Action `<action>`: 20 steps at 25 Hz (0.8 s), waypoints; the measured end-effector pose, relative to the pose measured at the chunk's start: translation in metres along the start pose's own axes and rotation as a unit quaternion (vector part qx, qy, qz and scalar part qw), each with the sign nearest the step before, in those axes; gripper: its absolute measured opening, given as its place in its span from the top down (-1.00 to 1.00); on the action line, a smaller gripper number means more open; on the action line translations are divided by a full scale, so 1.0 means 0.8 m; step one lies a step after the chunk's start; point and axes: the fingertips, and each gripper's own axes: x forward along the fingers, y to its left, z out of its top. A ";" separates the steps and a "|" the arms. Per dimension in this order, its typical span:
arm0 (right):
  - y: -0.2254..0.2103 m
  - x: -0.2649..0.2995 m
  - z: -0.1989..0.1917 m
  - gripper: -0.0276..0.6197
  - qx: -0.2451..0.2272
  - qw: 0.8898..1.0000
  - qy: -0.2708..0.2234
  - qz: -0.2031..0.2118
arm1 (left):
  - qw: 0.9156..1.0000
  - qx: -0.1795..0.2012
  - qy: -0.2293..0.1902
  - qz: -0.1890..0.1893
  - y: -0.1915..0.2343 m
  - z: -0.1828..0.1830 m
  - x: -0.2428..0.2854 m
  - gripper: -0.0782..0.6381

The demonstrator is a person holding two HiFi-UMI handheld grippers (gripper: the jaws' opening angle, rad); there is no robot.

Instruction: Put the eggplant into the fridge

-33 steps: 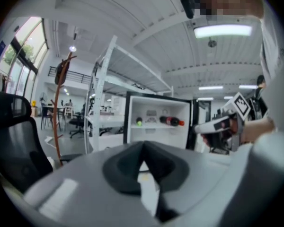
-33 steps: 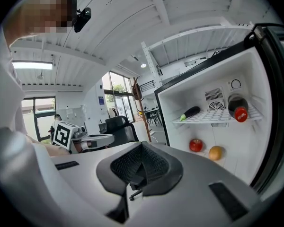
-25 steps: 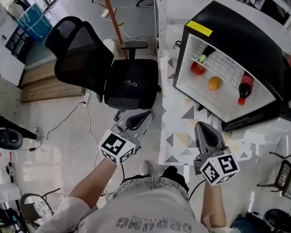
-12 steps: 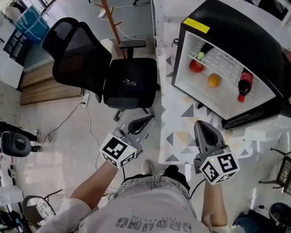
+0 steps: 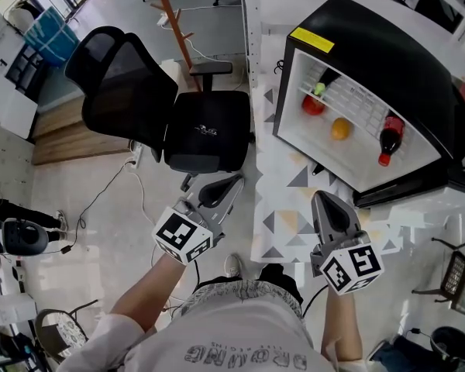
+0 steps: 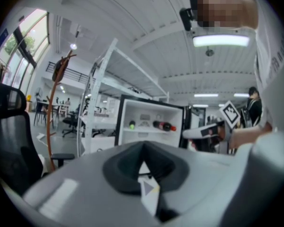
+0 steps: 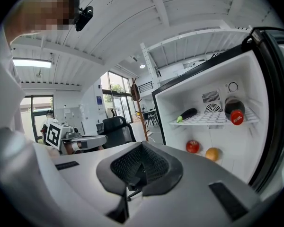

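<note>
Both grippers: what state are they in? (checker)

My left gripper (image 5: 234, 183) has its jaws together with nothing between them. My right gripper (image 5: 324, 200) also has its jaws together and carries nothing. I hold both nearly level and near my body. The left one is over the floor beside the office chair (image 5: 178, 122), and the right one is over the near edge of the patterned table (image 5: 287, 208). In my judgement this keeps them clear of the fridge (image 5: 372, 45) opening. (operator)

Where is the eggplant? (checker)

The eggplant (image 7: 188, 113) lies on its side on the upper wire shelf (image 7: 213, 119) inside the fridge, in the left part of the shelf. A bottle (image 7: 234, 110) also lies on that shelf, on the right and apart from the eggplant. A red fruit (image 7: 192, 146) and an orange fruit (image 7: 211, 153) sit on the compartment floor below. Lying flat, the eggplant rests across the shelf wires and should not roll out. (operator)

What is left to do? (checker)

The placement looks complete to me. The door (image 5: 418, 184) stands open. If it is to be closed, I would push it with shut jaws, so neither gripper needs to be opened. (operator)
</note>
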 end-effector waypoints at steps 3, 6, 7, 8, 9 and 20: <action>-0.002 0.001 0.001 0.91 -0.002 1.000 0.002 0.003 | 1.000 0.001 0.001 -0.003 -0.002 0.001 0.004 0.76; -0.008 0.002 0.001 0.91 -0.003 1.000 0.004 0.003 | 1.000 0.001 0.001 -0.003 -0.004 0.001 0.010 0.76; -0.010 0.002 0.001 0.91 -0.003 1.000 0.004 0.003 | 1.000 0.001 0.001 -0.003 -0.004 0.001 0.011 0.76; -0.011 0.003 0.000 0.91 -0.004 1.000 0.005 0.003 | 1.000 0.001 0.000 -0.001 -0.003 0.001 0.012 0.76; -0.011 0.003 0.000 0.91 -0.004 1.000 0.006 0.003 | 1.000 0.001 -0.001 0.001 -0.002 0.002 0.012 0.76; -0.019 0.008 -0.001 0.91 -0.007 1.000 0.014 0.008 | 1.000 -0.004 -0.001 0.010 0.001 -0.001 0.023 0.76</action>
